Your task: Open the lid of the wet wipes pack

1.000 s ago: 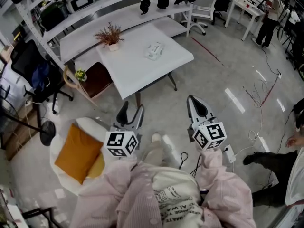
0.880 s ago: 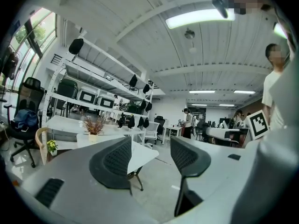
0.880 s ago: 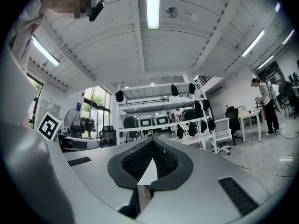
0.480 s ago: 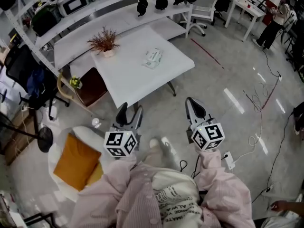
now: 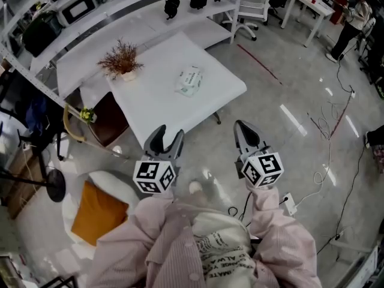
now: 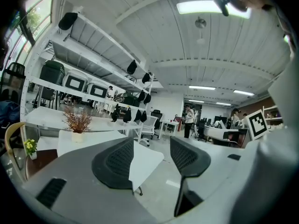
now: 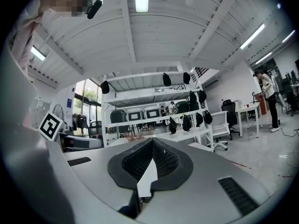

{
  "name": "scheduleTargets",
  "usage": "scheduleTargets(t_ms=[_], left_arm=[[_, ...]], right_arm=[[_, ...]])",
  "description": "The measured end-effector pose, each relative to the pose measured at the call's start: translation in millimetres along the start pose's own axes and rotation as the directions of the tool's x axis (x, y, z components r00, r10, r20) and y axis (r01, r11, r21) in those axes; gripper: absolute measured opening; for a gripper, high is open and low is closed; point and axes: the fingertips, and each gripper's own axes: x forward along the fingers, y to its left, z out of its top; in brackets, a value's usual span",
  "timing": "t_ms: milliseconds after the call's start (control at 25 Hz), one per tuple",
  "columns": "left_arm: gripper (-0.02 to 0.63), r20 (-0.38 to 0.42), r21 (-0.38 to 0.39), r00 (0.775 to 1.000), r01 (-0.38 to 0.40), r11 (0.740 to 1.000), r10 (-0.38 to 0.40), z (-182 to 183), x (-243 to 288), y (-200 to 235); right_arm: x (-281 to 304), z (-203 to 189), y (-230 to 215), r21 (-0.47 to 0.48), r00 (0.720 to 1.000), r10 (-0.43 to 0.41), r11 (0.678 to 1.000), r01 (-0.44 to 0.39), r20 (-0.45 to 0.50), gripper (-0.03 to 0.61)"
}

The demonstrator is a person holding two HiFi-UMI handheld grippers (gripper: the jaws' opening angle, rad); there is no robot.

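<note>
Presently the left gripper (image 5: 166, 138) (jaws spread, empty) and right gripper (image 5: 246, 131) (jaws together, empty) hang well short of the wet wipes pack (image 5: 188, 80) on the table (image 5: 150, 104), evidently awaiting approach.

The room was evenly bright under ceiling strip lights (image 6: 210, 7), which threw pale glare streaks on the floor (image 5: 294, 122) and only faint shadow under the white table (image 5: 156, 95). Both gripper views bent hard toward dark round edges, and the left gripper (image 6: 150, 148), close to the lens, looked soft.
</note>
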Motion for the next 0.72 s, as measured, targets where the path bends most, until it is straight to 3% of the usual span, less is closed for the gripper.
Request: scheduleTargets(t_ms=[720], left_arm=[[0.215,-0.020,-0.030,0.999,0.028,0.999,-0.029,1.2,62.4,49.2]], right_arm=[[82.8,-16.5,-19.7,0.000,0.999,-0.011,1.000,0.011,-0.046,-0.002]])
